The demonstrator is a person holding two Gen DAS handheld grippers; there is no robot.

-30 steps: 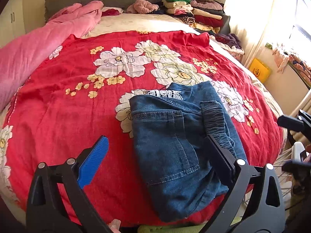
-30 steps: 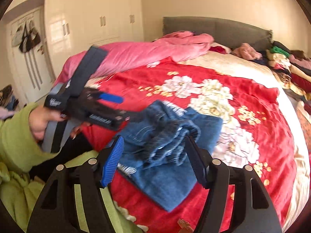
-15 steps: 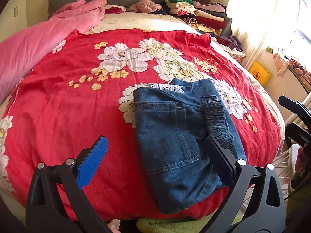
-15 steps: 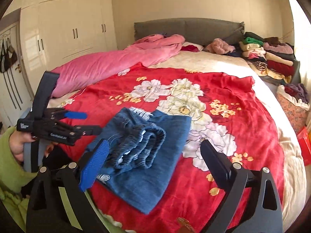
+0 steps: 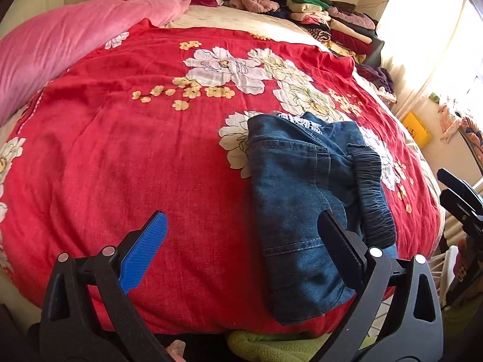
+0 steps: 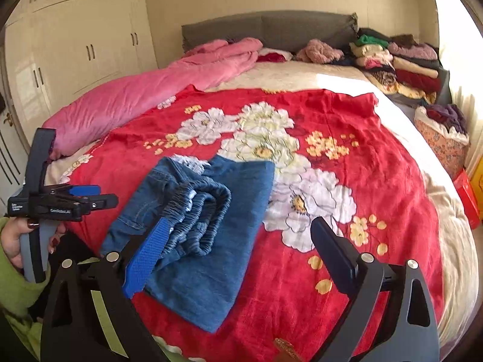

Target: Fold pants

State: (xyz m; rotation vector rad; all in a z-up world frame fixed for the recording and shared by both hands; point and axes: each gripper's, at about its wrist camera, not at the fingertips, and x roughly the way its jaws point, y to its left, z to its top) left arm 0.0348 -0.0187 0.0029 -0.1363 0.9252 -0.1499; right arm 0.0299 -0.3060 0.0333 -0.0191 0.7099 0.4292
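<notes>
On the near part of the bed, the folded denim pants [image 6: 211, 235] lay in a thick blue bundle on the red flowered blanket [image 5: 120, 157], their gathered elastic waistband [image 6: 199, 211] turned up on top and a strip of white lace showing at the far edge. Just above them hung the right gripper [image 6: 238, 250], its jaws having just opened wide, the blue-padded finger [image 6: 145, 259] over the waistband's near end and the black finger out over bare blanket to the right; nothing was pinched between them. To the left, the left gripper [image 5: 241, 241] stood with its jaws spread just as wide, empty, its black finger [image 5: 341, 247] over the pants' near part and the blue one over red cloth. A hand [image 6: 18, 241] in a green sleeve held that tool by its grey handle at the bed's near left edge. Farther off, a pink duvet [image 6: 145, 96] ran along the left side towards the grey headboard [image 6: 271, 27], stacks of folded clothes [image 6: 398, 63] filled the far right corner, and cream wardrobe doors [image 6: 75, 45] lined the left wall.
</notes>
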